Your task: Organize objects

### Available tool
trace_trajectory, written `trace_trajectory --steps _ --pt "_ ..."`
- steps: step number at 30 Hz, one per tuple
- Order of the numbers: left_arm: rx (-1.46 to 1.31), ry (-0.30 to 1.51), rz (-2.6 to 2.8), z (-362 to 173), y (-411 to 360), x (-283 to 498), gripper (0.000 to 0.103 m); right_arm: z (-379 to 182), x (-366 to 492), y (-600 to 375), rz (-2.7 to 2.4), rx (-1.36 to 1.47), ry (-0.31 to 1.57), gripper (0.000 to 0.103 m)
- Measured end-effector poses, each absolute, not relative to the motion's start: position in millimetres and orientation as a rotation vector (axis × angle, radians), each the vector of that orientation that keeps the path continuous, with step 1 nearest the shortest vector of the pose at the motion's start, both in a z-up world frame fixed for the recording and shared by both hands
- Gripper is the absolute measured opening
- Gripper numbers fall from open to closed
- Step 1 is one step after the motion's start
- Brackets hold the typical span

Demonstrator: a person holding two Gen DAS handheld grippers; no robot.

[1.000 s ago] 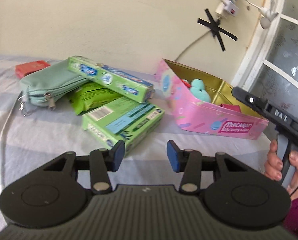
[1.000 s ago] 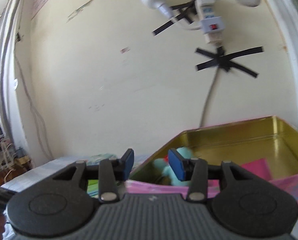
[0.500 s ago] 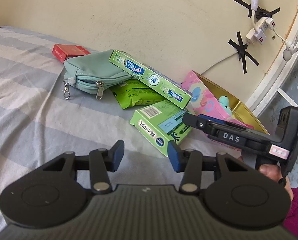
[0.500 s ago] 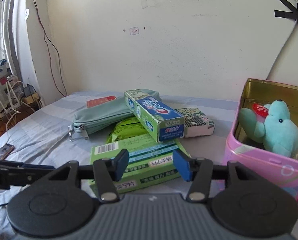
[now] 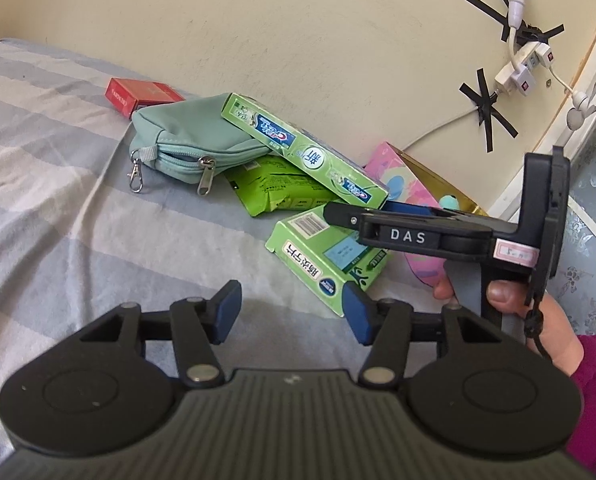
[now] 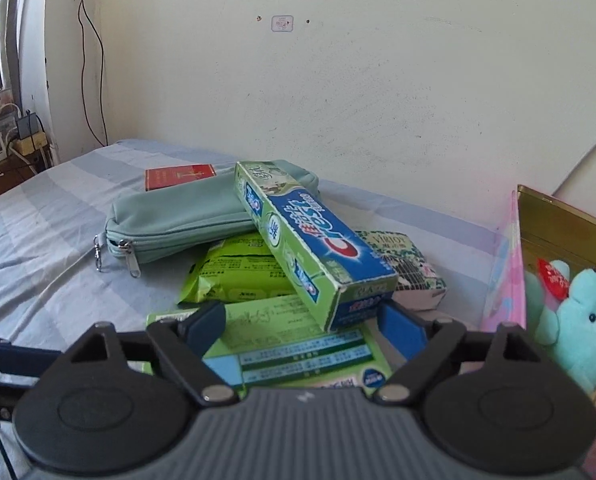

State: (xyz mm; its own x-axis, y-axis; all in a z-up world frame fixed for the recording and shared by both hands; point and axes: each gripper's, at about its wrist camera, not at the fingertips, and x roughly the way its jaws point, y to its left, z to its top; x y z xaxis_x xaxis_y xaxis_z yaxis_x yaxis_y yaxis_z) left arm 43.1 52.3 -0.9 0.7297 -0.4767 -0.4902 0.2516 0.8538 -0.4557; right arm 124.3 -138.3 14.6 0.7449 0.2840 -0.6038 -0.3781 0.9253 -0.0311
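A pile lies on the striped bed: a green toothpaste box [image 6: 306, 240] leans across a teal zip pouch [image 6: 178, 220], a green wipes pack [image 6: 238, 272] and a flat green box [image 6: 294, 352]. My right gripper [image 6: 302, 320] is open, its fingers either side of the toothpaste box's near end, just above the flat box. It also shows in the left wrist view [image 5: 418, 232], over the flat green box [image 5: 318, 256]. My left gripper [image 5: 290, 312] is open and empty above the sheet, in front of the pile. A pink tin [image 6: 506, 264] holds a teal plush bear [image 6: 578, 320].
A red packet [image 5: 138, 92] lies behind the pouch near the wall. A small patterned box [image 6: 406, 264] sits beside the tin. A power strip [image 5: 518, 68] and cables hang on the wall at right. Striped sheet [image 5: 58, 200] stretches to the left.
My right gripper swung down from the tin and moved in close over the pile, opening wider around the toothpaste box's end. My left gripper drew back and to the left.
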Motion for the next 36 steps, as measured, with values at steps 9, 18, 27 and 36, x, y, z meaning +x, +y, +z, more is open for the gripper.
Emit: trace_trajectory --steps 9,18,27,36 --pt "-0.395 0.641 -0.403 -3.6 55.7 44.3 0.058 17.8 137.6 -142.4 0.309 -0.120 0.569 0.090" --pt "-0.396 0.639 -0.391 -2.0 60.2 43.3 0.058 13.0 164.7 -137.1 0.335 -0.216 0.570 0.061" --pt "-0.449 0.611 -0.359 12.7 78.7 48.3 0.062 24.4 57.0 -170.3 0.488 -0.212 0.520 0.041" --pt "-0.365 0.694 -0.585 23.0 3.1 45.7 0.062 5.9 -38.5 -220.9 0.444 -0.124 0.538 0.041"
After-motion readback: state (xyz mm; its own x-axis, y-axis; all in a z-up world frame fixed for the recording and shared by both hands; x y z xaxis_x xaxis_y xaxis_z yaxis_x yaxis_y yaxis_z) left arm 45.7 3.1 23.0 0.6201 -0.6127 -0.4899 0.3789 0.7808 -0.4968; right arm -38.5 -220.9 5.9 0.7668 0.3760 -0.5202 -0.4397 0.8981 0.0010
